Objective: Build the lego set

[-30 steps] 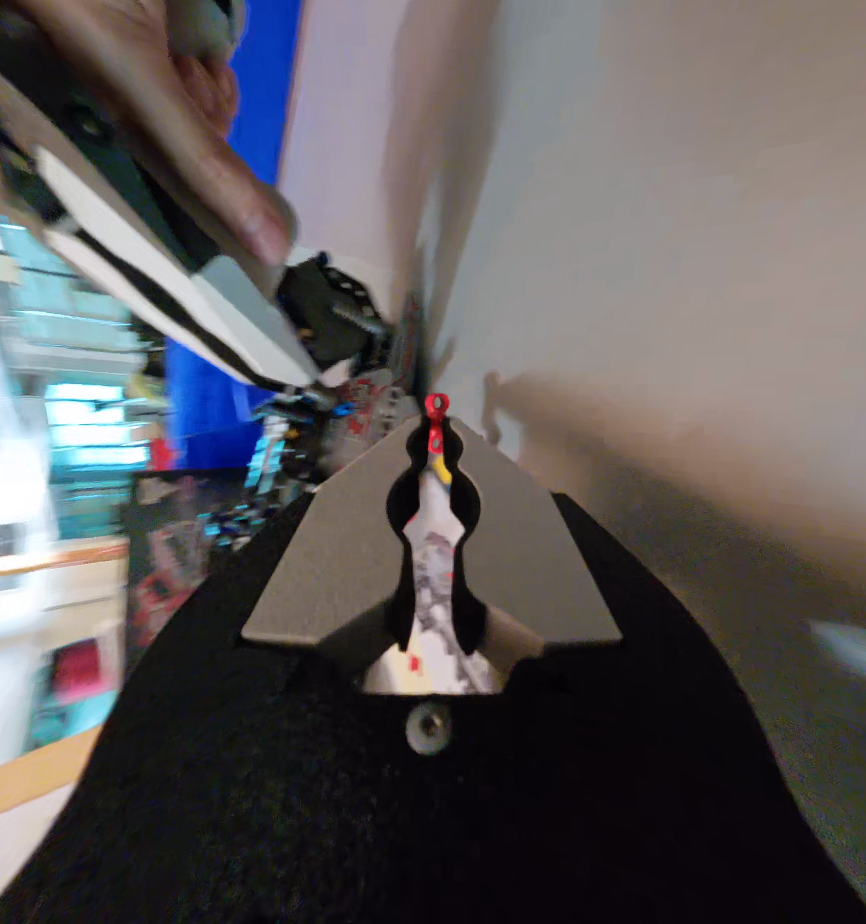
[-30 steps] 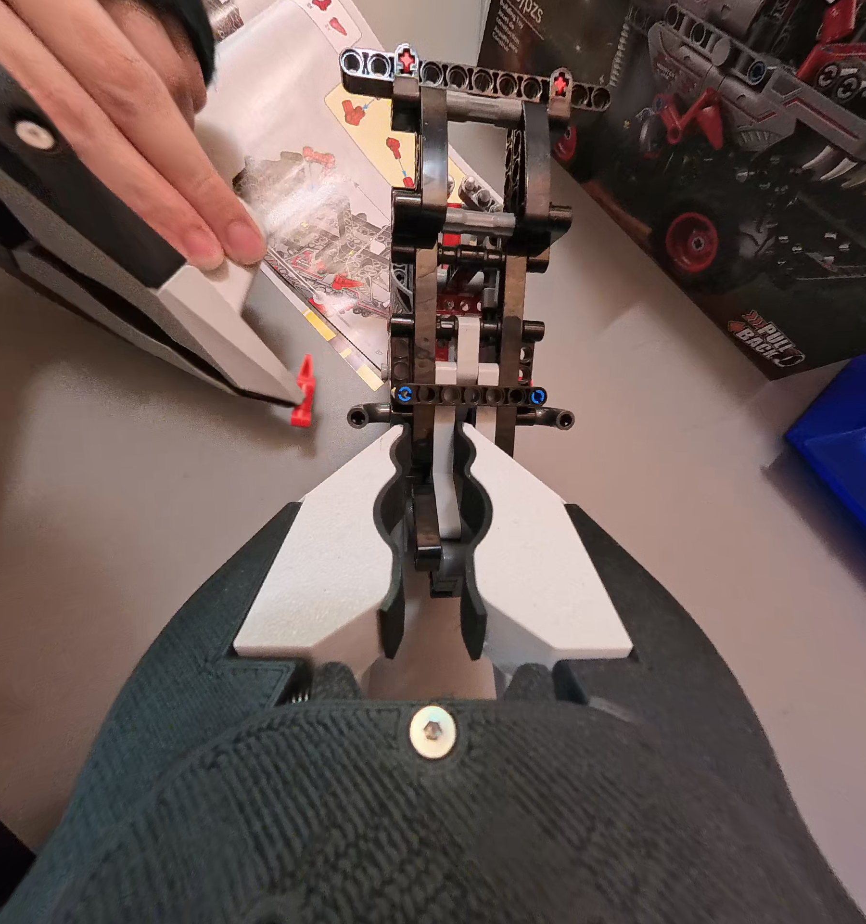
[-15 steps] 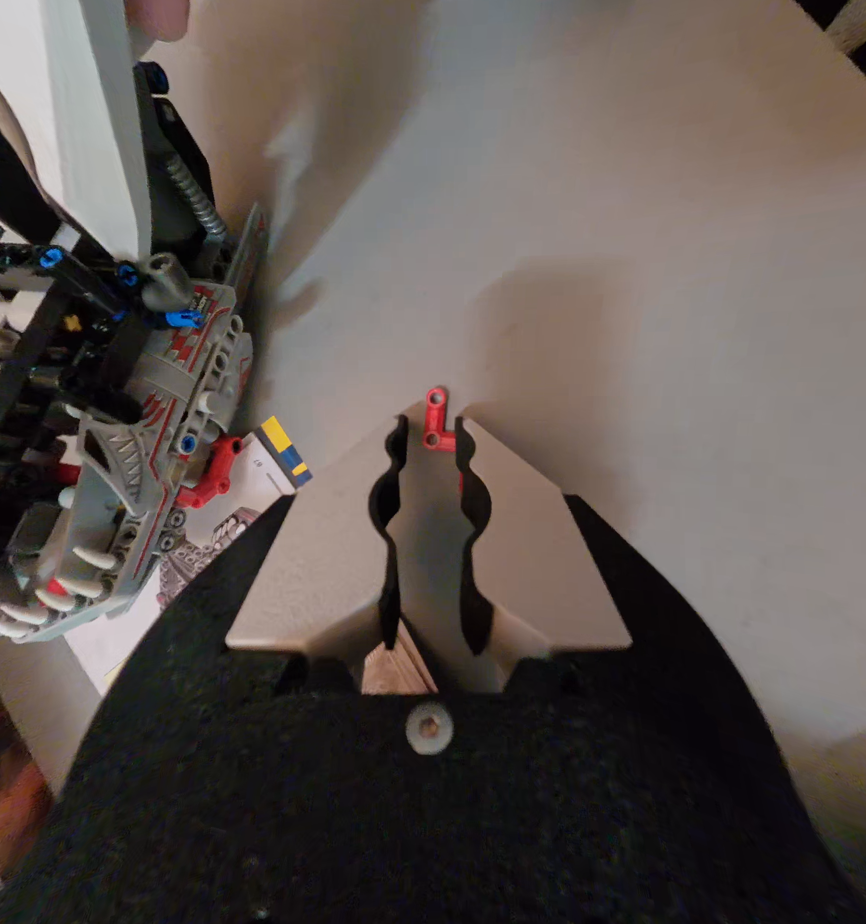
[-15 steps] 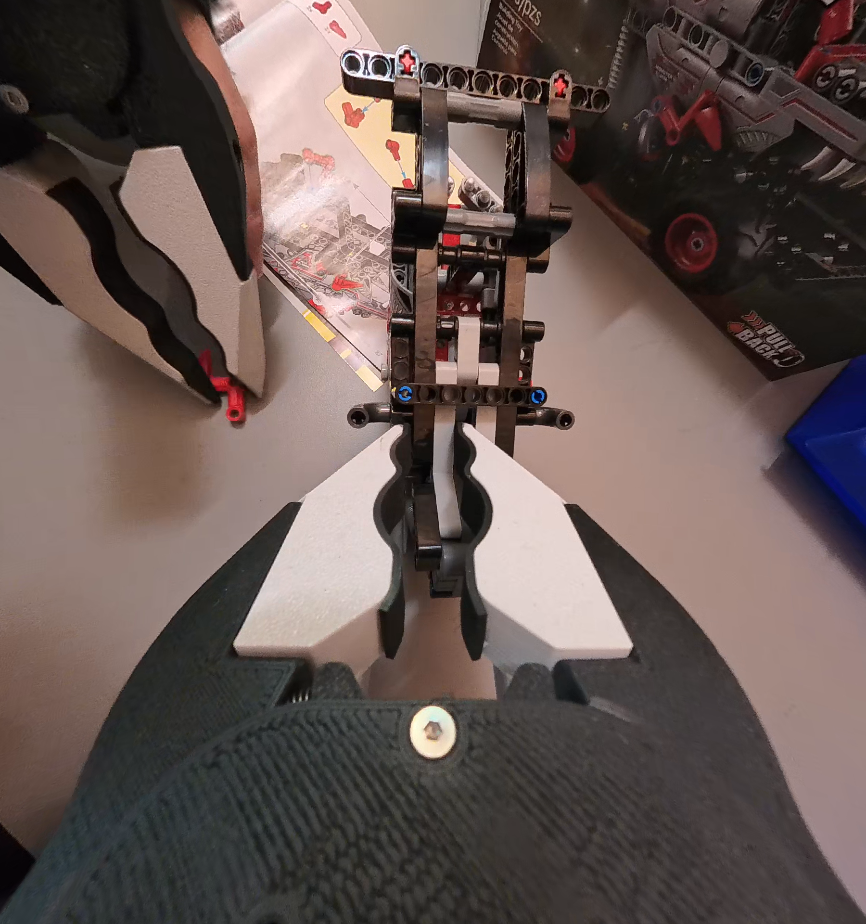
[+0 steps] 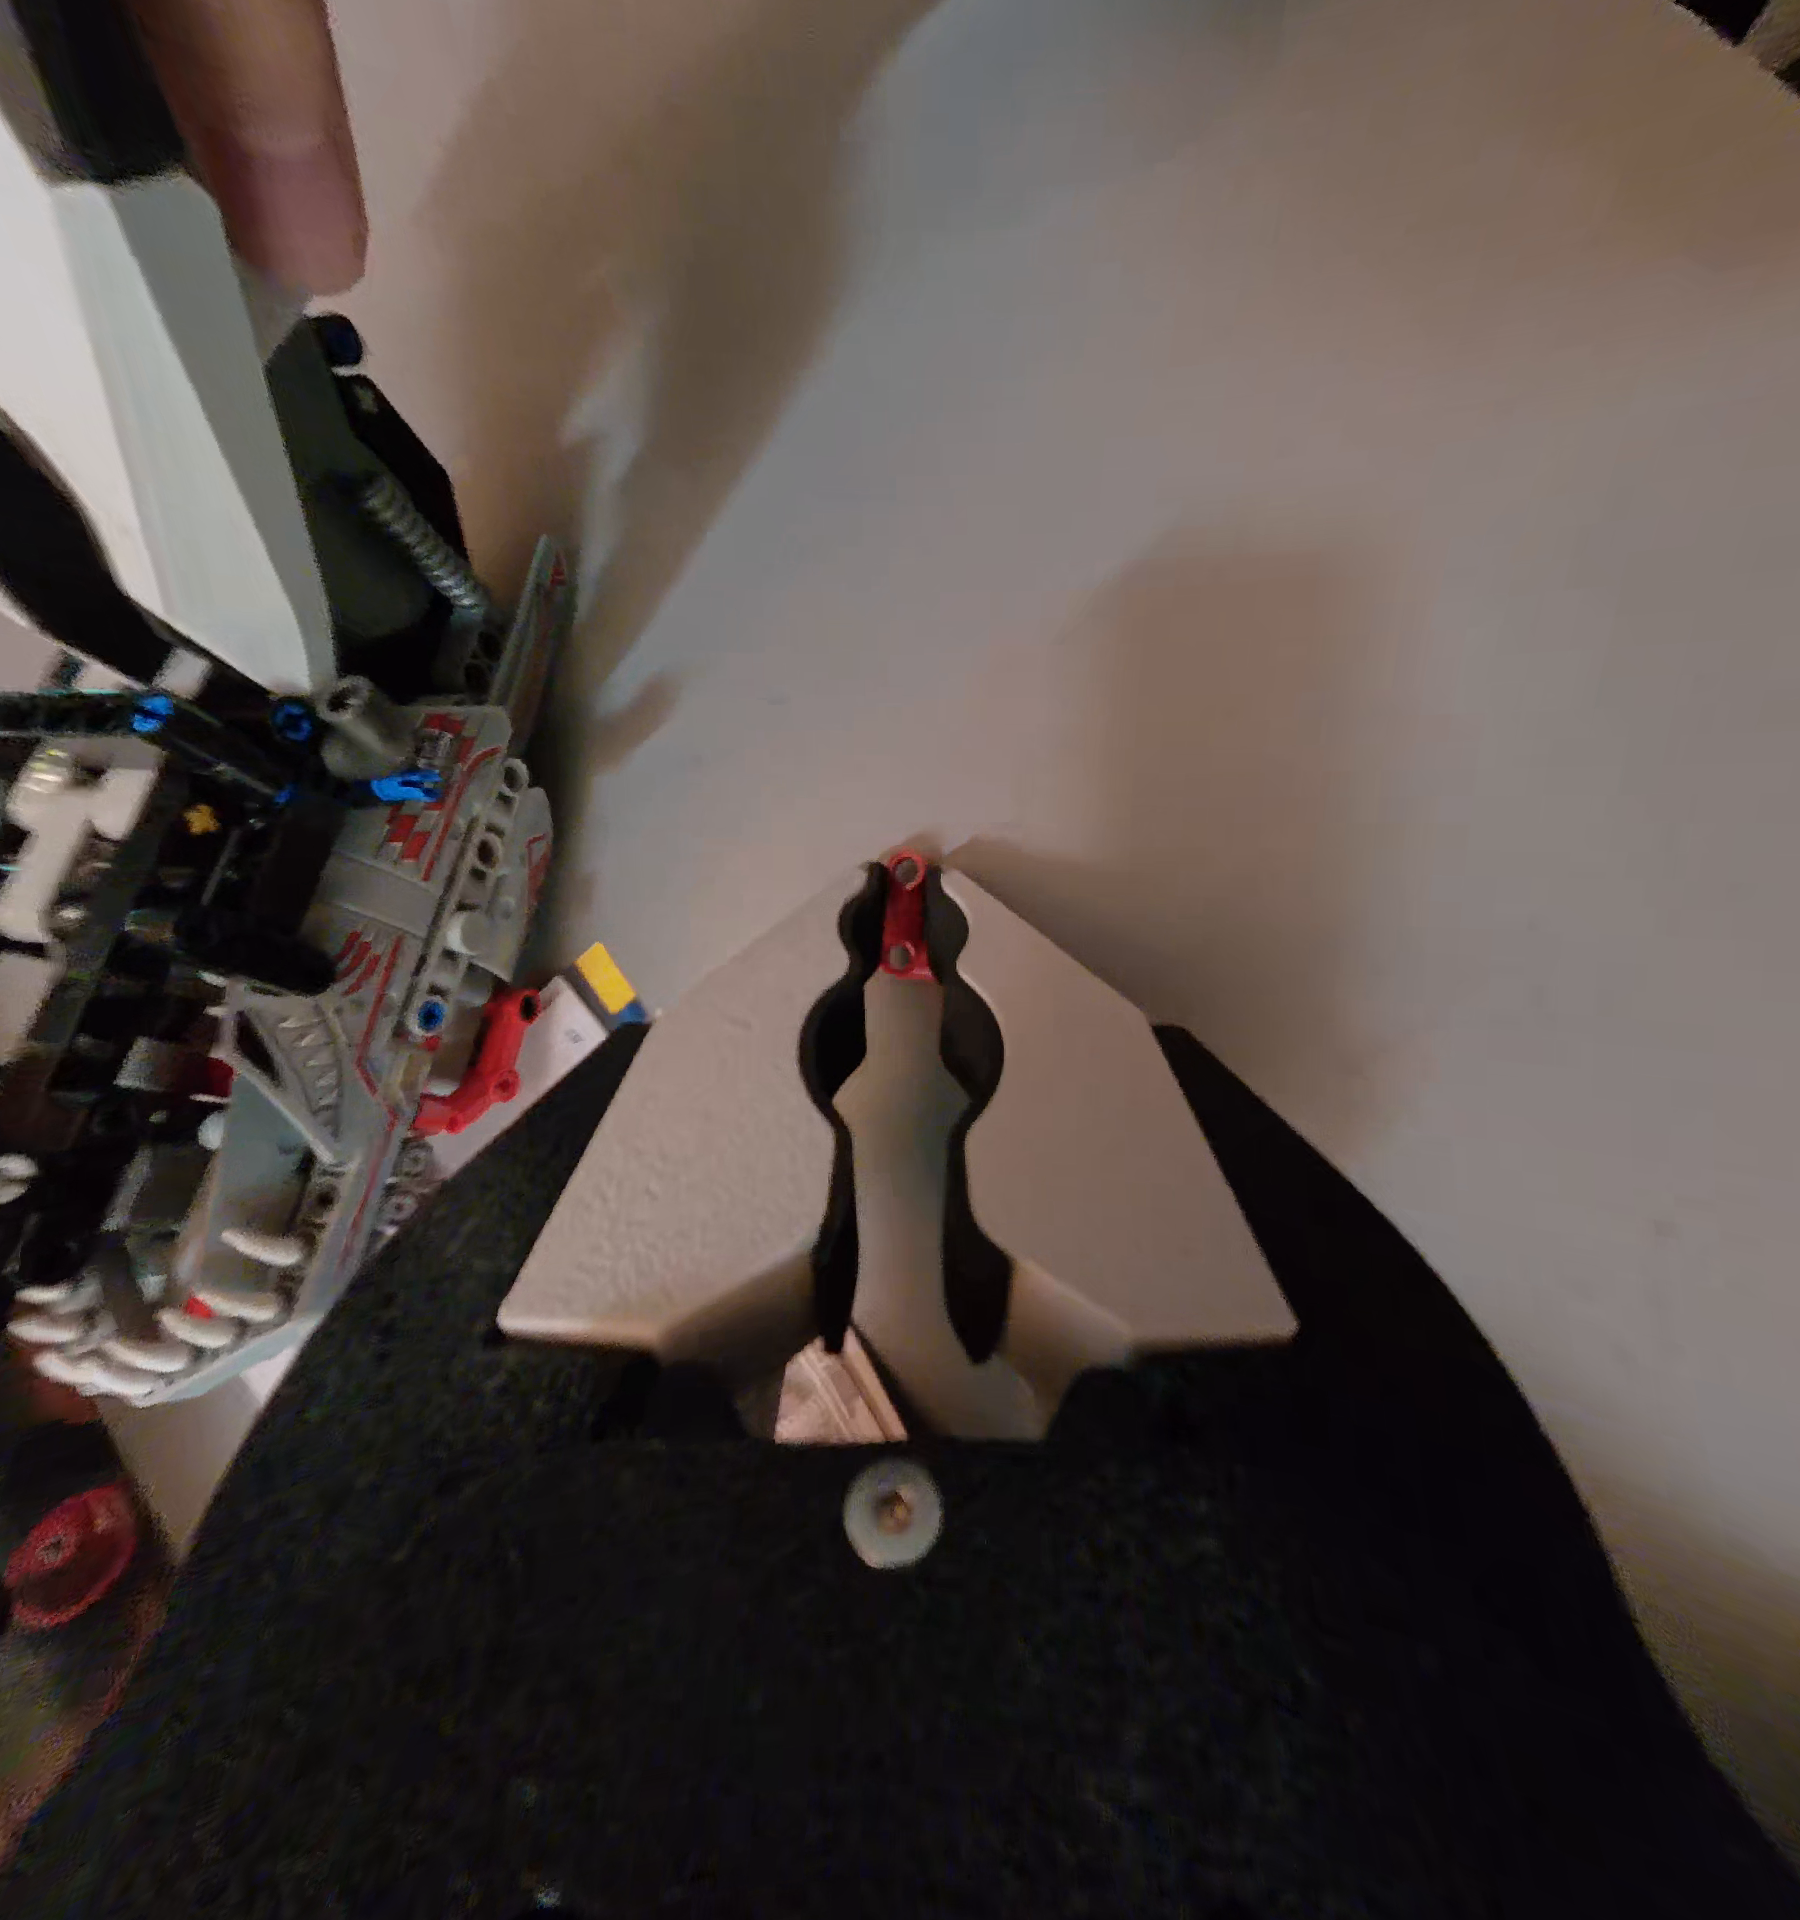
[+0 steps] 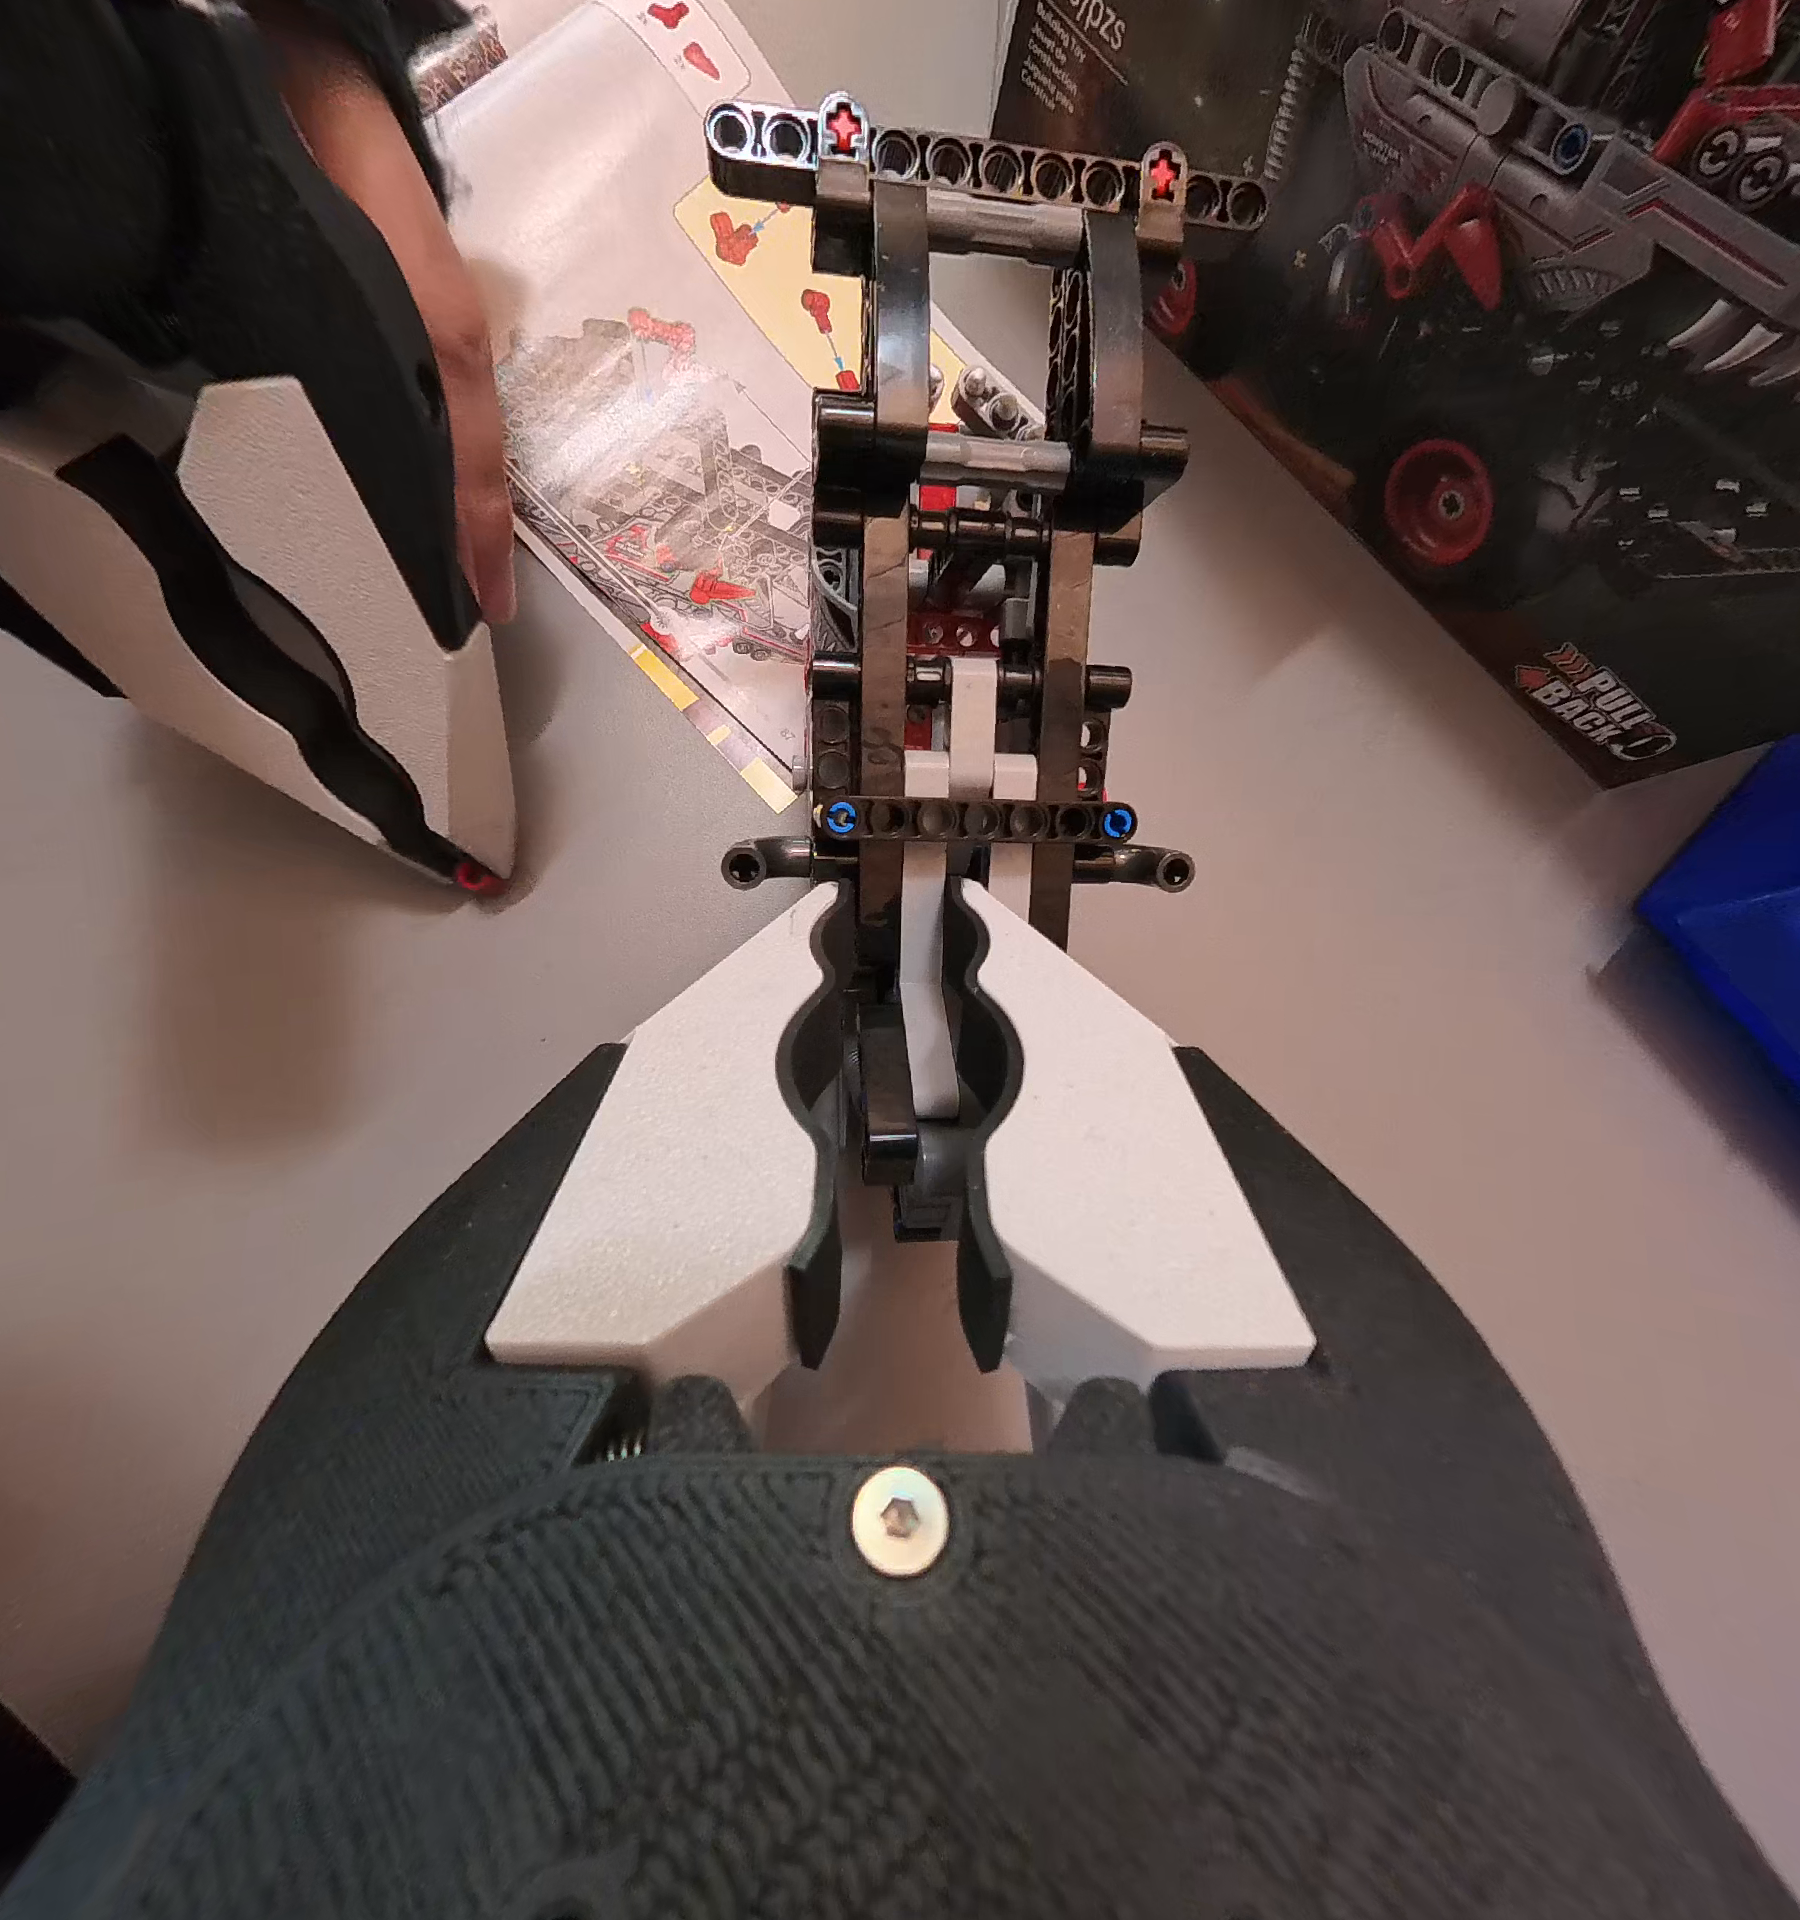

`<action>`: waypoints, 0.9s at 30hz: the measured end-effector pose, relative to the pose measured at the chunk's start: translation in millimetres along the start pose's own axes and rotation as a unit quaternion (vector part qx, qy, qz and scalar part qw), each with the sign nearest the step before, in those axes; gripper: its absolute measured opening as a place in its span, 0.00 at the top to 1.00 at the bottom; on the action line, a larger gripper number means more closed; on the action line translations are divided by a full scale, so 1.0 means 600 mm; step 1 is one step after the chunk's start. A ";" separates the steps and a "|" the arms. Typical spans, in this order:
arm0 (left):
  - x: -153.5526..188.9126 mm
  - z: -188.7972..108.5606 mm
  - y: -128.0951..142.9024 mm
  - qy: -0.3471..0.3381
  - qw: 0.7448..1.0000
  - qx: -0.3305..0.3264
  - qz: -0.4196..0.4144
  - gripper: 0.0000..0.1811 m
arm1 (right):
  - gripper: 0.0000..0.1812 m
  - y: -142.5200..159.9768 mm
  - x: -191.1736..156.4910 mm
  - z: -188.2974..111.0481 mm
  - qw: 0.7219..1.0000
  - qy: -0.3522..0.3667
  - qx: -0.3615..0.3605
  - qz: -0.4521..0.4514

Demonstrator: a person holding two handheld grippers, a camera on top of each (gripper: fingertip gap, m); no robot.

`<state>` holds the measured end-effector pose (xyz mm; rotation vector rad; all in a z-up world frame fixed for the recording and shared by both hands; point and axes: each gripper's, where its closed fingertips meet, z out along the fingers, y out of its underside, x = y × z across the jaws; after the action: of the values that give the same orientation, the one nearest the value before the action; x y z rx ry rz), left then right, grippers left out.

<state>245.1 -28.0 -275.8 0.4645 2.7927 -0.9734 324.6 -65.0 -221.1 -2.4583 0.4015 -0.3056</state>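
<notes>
Left wrist: left hand-held gripper (image 5: 904, 914) nearly closed, pinching small red plastic lego connector (image 5: 905, 916) at fingertips, tip at pale desk (image 5: 1395, 520). Piece light, rigid, slippery; pinch flat faces.

Right wrist: right hand-held gripper (image 6: 901, 1039) clamped on black-grey lego truck frame (image 6: 969, 582), resting on desk. Frame stiff, joints may pop; hold beams.

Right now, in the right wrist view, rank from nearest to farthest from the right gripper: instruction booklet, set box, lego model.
1. lego model, clamped in the right gripper.
2. instruction booklet, ahead left, under the model.
3. set box, far right.
</notes>
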 end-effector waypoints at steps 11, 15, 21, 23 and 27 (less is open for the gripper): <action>-0.094 -0.048 -0.045 -0.382 0.849 -0.013 0.364 0.98 | 0.92 0.000 0.000 0.000 1.000 -0.014 -0.003 0.008; -0.110 -0.038 -0.042 -0.412 0.808 -0.063 0.417 0.98 | 0.92 0.000 0.001 0.000 1.000 -0.018 -0.003 0.011; -0.117 -0.033 -0.040 -0.423 0.787 -0.083 0.442 0.98 | 0.92 0.000 0.000 0.000 1.000 -0.017 -0.002 0.010; -0.120 -0.031 -0.042 -0.427 0.780 -0.091 0.449 0.98 | 0.92 0.000 0.000 0.000 1.000 -0.017 -0.002 0.009; -0.121 -0.027 -0.045 -0.425 0.778 -0.094 0.453 0.98 | 0.92 0.000 0.001 0.000 1.000 -0.019 -0.001 0.011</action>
<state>304.0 -55.2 -230.4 0.9157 1.5043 -0.4534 325.3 -65.5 -220.9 -2.4554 0.4131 -0.2475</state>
